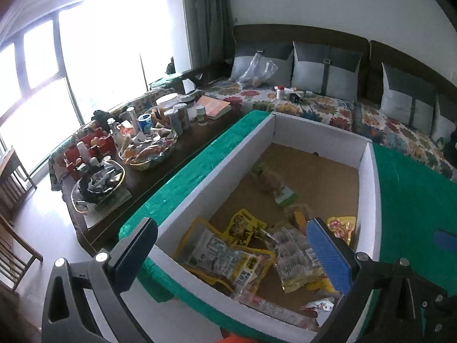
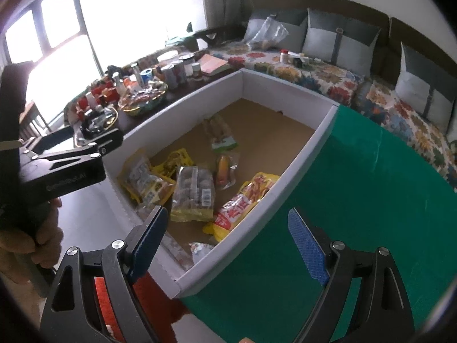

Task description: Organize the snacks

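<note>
Green cloth covers the table where a big white box sits. Snack bags lie flat on its brown floor. One clear bag of round brown snacks lies in the middle, a yellow bag lies beside it, and a red and yellow bag rests by the box wall.

Above the near end of the box, the left gripper is wide open and holds nothing. The yellow bag lies below, between its fingers. The right gripper is wide open too and holds nothing. It hangs over the near corner of the box, with the red and yellow bag just ahead.

Behind the box stand a dark table full of jars and a flowery sofa.
</note>
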A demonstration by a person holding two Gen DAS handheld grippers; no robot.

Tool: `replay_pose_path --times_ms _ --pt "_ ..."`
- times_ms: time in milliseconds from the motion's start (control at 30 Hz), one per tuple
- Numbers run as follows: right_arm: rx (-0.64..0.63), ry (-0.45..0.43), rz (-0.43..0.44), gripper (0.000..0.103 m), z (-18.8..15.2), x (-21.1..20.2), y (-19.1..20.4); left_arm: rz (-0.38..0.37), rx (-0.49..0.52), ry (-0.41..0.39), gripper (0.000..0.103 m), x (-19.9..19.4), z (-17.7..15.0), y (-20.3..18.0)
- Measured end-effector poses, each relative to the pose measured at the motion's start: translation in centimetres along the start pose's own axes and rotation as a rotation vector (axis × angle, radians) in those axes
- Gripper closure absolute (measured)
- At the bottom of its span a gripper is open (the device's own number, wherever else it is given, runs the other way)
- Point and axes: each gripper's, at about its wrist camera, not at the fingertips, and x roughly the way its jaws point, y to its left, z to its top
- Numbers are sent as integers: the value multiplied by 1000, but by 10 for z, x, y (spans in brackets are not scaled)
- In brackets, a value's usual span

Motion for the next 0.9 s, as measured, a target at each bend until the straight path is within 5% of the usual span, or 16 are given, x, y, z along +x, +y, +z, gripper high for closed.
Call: replay_pose_path --times_ms 200,367,900 --pt "4 19 -38 14 3 4 7 -15 23 13 0 4 -1 5" --pt "12 10 -62 14 5 7 13 43 74 16 0 2 -4 4" --pt "26 3 -103 14 12 8 22 -38 44 115 0 8 -7 12"
